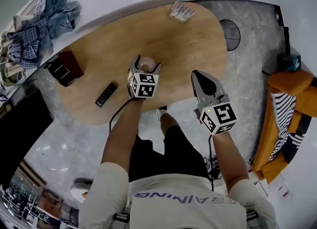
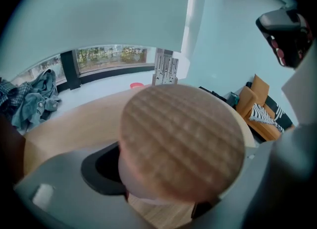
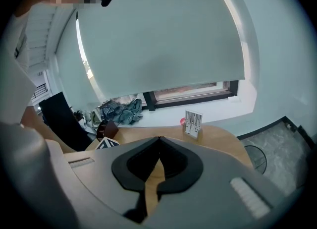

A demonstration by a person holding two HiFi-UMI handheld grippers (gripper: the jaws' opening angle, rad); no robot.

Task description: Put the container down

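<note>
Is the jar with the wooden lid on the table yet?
Not yet, it seems. Done: the container is gripped by the left hand-held gripper. In hand: it hangs over the table. Left: set it down, let go. The right hand-held gripper is shut, empty.

The person wears a cream short-sleeved T-shirt (image 1: pixel 173 203) with purple block lettering printed across the upper back, and black shorts (image 1: pixel 163 158). The left tongs (image 1: pixel 146 65) and the right tongs (image 1: pixel 197 77) have smooth grey shells that taper toward the tips. The shells are lined inside with matte black pads (image 3: pixel 129 166) of curved, leaf-like outline, and pale ribbed strips (image 3: pixel 250 197) are set into the grey. Each carries a white cube (image 1: pixel 218 118) printed with black square markers, and a tiny yellow-green dot shows on the right one. A thin black cable (image 1: pixel 119 109) trails from the left tongs.
</note>
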